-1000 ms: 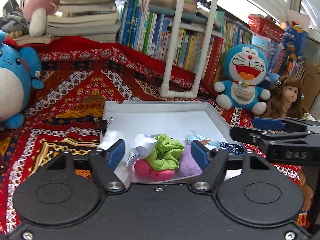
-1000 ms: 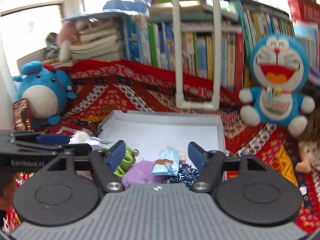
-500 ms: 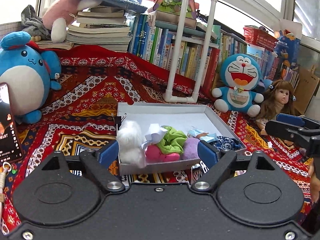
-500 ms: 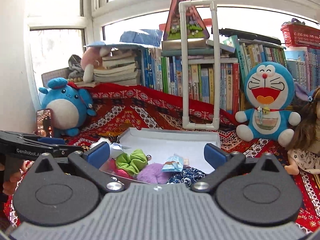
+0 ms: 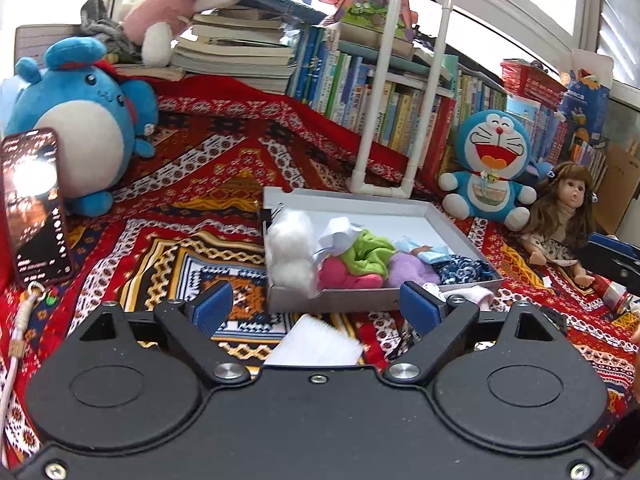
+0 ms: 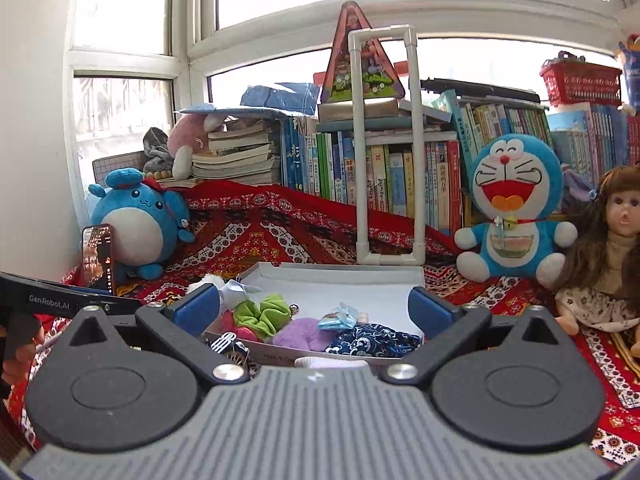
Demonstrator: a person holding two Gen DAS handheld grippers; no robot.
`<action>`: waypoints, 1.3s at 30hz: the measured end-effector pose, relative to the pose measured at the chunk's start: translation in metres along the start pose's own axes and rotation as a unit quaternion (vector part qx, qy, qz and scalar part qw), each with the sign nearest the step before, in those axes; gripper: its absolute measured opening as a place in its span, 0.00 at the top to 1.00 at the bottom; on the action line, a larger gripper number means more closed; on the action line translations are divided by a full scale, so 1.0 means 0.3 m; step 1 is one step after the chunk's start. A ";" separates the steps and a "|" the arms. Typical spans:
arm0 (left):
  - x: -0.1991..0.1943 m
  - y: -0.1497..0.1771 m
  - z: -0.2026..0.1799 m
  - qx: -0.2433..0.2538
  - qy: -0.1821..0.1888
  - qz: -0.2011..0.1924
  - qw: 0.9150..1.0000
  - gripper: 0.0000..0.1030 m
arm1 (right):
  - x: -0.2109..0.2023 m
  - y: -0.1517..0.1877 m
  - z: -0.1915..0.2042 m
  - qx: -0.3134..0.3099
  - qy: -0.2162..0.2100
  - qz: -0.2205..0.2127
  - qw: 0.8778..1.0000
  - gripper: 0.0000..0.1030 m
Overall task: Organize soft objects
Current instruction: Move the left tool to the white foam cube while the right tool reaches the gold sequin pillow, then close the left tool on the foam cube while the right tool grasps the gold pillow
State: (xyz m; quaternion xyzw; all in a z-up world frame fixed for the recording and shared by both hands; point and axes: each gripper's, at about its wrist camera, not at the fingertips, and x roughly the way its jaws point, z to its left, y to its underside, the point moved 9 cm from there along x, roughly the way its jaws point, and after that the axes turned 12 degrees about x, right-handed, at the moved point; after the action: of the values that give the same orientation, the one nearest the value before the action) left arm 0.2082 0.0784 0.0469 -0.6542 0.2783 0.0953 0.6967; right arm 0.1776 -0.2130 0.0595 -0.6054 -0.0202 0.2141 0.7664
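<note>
The left gripper (image 5: 316,306) is holding its blue fingers (image 5: 211,307) wide apart and they are opening further, with nothing clamped between them; they are hovering just short of the near wall of the white tray (image 5: 344,300), above a flat white cloth (image 5: 320,344) lying on the patterned red blanket (image 5: 180,208). This gripper is pointing forward and tilting somewhat downward toward the tray.

The right gripper (image 6: 316,308) is likewise standing with its fingers (image 6: 430,307) spread fully apart and empty, framing the tray from the near side and pointing almost level.

Inside the tray the soft things are sitting bunched along the near wall: a white fluffy piece (image 5: 290,250) at the left corner, a crumpled white item (image 5: 340,234), a green scrunchie (image 5: 366,256) resting over a pink piece (image 5: 344,274), a purple fuzzy piece (image 5: 410,270), a light blue packet (image 5: 430,252) and a dark blue patterned cloth (image 5: 460,270) at the right end. The far half of the tray is lying bare.

Just outside the near wall, a pale pink sock (image 5: 476,294) is lying on the blanket.

Farther out, a phone (image 5: 36,208) is standing upright at the left beside a round blue plush (image 5: 80,124). A white pipe frame (image 5: 400,88) is standing behind the tray, a blue cat plush (image 5: 490,168) and a doll (image 5: 564,216) are sitting to the right, and books (image 5: 380,92) are lining the back under the window.
</note>
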 end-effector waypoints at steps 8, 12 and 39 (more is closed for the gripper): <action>-0.002 0.080 0.030 -0.007 -0.023 0.007 1.000 0.11 | -0.027 0.086 0.021 -0.003 -0.030 0.020 0.999 0.00; -0.004 0.124 0.034 -0.007 -0.027 0.012 1.000 0.11 | -0.047 0.138 0.026 -0.007 -0.044 0.024 0.999 0.00; 0.074 0.215 0.024 -0.004 -0.060 -0.003 0.998 0.04 | -0.051 0.292 0.066 -0.107 0.027 0.014 0.994 0.00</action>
State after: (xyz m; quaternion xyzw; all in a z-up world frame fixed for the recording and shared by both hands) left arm 0.1964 0.0882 -0.0200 -0.6513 0.2335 0.1330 0.7096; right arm 0.1313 -0.1848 -0.0137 -0.6898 -0.0135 0.2049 0.6943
